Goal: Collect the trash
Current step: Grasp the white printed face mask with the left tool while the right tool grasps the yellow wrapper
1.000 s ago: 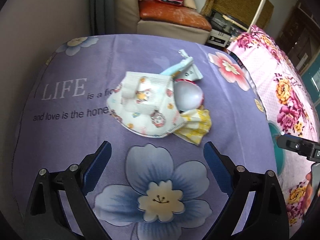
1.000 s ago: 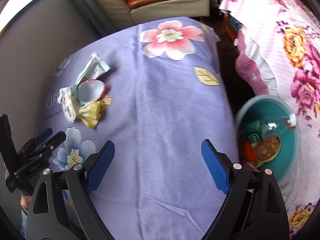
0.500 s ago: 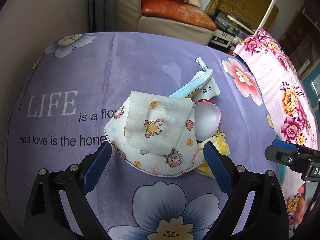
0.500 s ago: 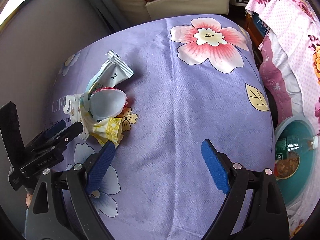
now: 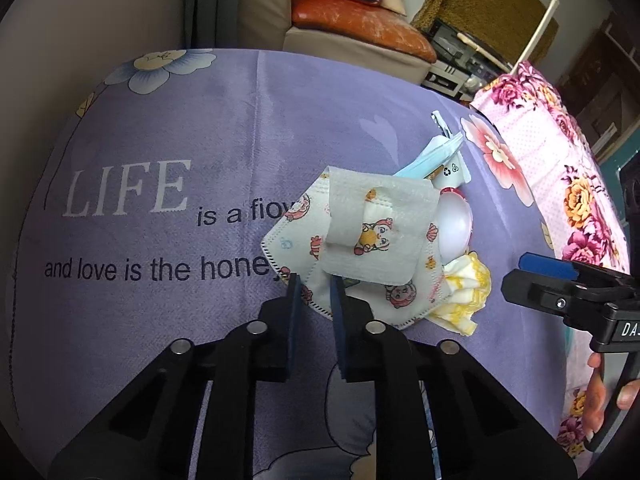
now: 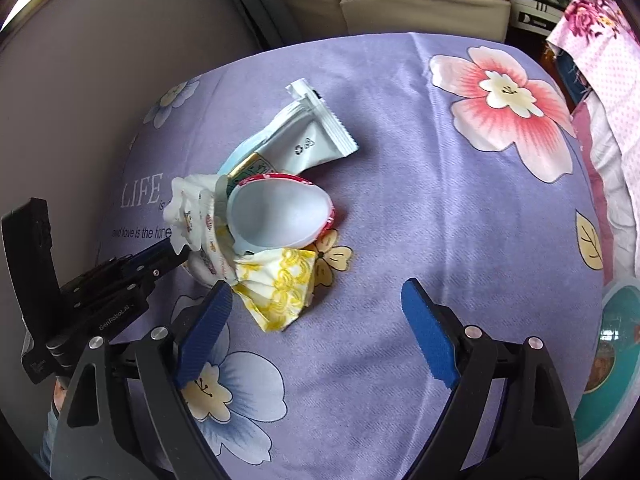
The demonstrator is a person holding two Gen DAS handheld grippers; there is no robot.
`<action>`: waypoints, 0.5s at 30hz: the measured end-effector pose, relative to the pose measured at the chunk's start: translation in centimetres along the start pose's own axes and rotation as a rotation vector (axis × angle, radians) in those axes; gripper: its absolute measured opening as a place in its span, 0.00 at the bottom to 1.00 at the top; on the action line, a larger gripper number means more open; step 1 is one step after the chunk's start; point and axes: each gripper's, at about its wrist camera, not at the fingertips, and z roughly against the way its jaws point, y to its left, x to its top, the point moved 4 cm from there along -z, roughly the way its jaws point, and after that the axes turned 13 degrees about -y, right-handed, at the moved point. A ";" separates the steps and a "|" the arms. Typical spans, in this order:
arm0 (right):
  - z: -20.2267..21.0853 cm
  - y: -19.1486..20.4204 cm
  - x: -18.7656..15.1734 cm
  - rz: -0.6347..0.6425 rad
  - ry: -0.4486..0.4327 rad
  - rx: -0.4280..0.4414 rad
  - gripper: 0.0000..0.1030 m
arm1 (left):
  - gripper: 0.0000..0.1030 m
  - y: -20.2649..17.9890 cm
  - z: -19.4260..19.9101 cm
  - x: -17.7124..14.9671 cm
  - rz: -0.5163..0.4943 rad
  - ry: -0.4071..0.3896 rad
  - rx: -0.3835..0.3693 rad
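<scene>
We see our left gripper (image 5: 314, 288) pinched on the cartoon-print mask (image 5: 372, 240) — its jaws have just been closing — in the trash heap mid-cloth (image 5: 160, 120), nearer its left edge; our right gripper (image 6: 316, 312) gapes wide beside the yellow napkin (image 6: 280, 284).

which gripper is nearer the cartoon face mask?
Left. The left gripper is closed on the face mask edge; the right gripper hangs open beyond the yellow napkin.

Purple cloth table cover (image 5: 200, 128) w/ blue, pink flowers + white "LIFE" text. White cartoon-print face mask (image 5: 360, 240). Yellow-patterned white crumpled napkin (image 6: 280, 288). Red-rimmed white plastic cup (image 6: 280, 216). Pale white-blue foil wrapper (image 6: 308, 140).
</scene>
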 end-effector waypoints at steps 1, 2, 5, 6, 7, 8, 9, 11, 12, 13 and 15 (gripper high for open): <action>-0.4 0.3 0.0 0.007 0.000 0.008 0.77 | 0.11 0.1 0.0 -0.1 0.000 0.000 -0.001; -1.0 0.7 0.0 0.015 0.007 0.018 0.74 | 0.11 0.2 0.1 -0.1 0.001 0.001 0.000; -2.6 1.7 -0.4 0.035 0.038 0.032 0.64 | 0.11 0.9 0.4 -0.4 0.006 -0.001 -0.001; -3.0 2.1 -0.6 0.050 0.044 0.034 0.61 | 0.11 1.0 0.4 -0.5 0.006 0.000 -0.001; -3.3 2.5 -0.7 0.062 0.048 0.035 0.52 | 0.11 1.2 0.5 -0.5 0.007 0.001 -0.002; -3.5 2.9 -1.0 0.080 0.054 0.037 0.39 | 0.11 1.3 0.6 -0.5 0.007 0.001 -0.003; -3.6 3.2 -1.3 0.100 0.057 0.038 0.32 | 0.11 1.3 0.6 -0.5 0.007 0.002 -0.002; -3.4 3.4 -1.8 0.114 0.065 0.046 0.05 | 0.11 1.3 0.7 -0.6 0.008 0.003 0.002; -3.0 3.3 -2.0 0.115 0.058 0.045 0.05 | 0.11 1.3 0.7 -0.6 0.009 0.004 0.003; -2.6 3.1 -2.0 0.119 0.051 0.042 0.04 | 0.11 1.2 0.8 -0.7 0.008 0.004 0.005; -1.4 2.1 -2.3 0.111 0.037 0.030 0.04 | 0.11 1.1 1.1 -0.9 0.002 0.002 0.004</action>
